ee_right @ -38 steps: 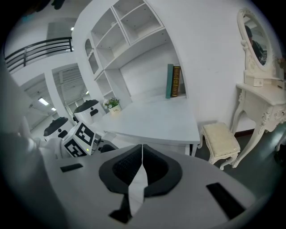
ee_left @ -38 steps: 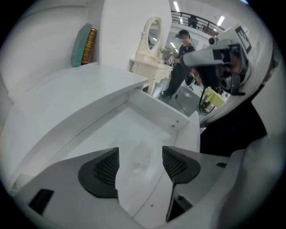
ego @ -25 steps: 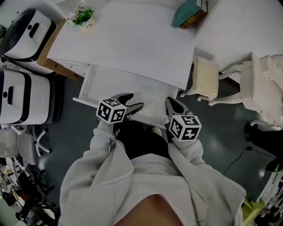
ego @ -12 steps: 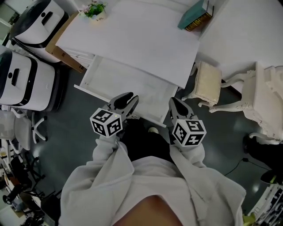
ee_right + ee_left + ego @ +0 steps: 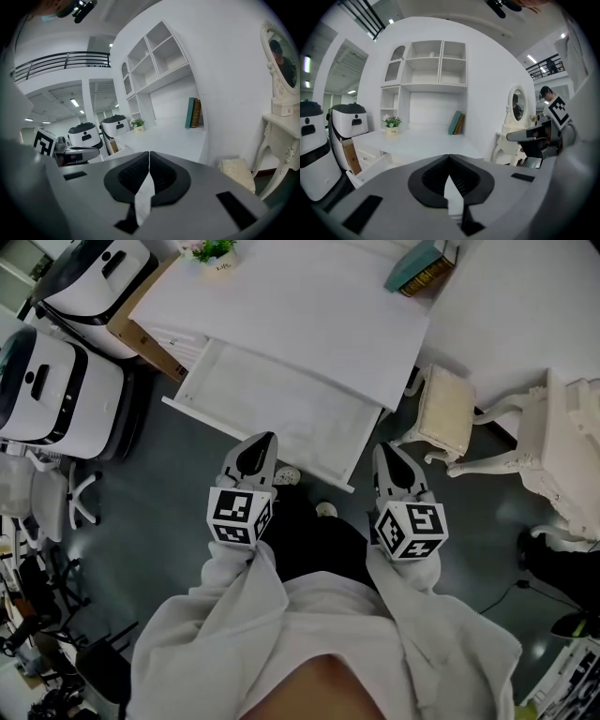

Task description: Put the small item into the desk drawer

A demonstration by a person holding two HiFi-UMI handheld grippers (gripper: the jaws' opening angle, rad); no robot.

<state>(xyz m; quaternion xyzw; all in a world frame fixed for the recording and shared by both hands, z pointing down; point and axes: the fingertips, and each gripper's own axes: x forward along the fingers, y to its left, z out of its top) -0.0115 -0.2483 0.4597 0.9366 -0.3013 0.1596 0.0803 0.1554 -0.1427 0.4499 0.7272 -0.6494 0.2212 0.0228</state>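
I see bright, even light from ceiling strips (image 5: 75, 102) nearly washing out the white table (image 5: 309, 324) against the dim grey floor (image 5: 159, 493), with soft shadows, while both gripper views bow heavily into black corners.

The bench (image 5: 309, 306) and its drawer (image 5: 272, 413) are showing a smooth, matt white painted finish. The floor (image 5: 169, 493) is looking dark grey and faintly glossy. The stool cushion (image 5: 445, 409) is reading as rough cream cloth, the sleeves (image 5: 216, 615) as creased pale grey fabric. The left claw (image 5: 449, 159) and right claw (image 5: 149, 154) are showing matt grey plastic shells with black ribbed pads (image 5: 465, 178). The white machines (image 5: 56, 395) are gleaming like glossy plastic.
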